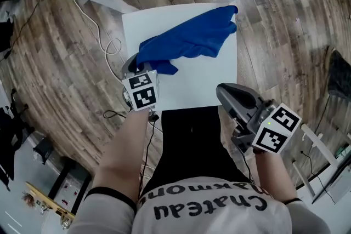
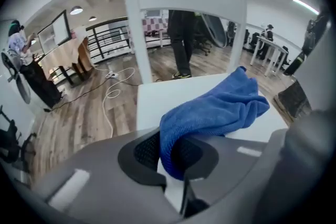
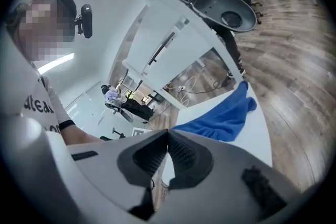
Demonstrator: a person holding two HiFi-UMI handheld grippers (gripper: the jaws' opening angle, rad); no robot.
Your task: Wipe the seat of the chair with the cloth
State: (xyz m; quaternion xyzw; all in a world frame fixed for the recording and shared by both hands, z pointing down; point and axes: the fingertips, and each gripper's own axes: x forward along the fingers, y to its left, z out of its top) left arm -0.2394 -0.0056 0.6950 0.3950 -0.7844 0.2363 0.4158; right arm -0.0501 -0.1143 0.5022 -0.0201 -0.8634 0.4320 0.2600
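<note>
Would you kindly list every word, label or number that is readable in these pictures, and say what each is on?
"Chateau": on the person's shirt, upside down in the head view.
A second printed line beside it on the shirt: partly hidden, not readable.
"atea": a cut-off piece of the same print, in the right gripper view.
Left cube and right cube: square marker patterns only, no letters or numbers.

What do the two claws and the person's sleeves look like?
Both the left claw and right claw are grey shells with black ribbed pads; each carries a white cube with black square markers. The short sleeves are white with dark cuffs.
</note>
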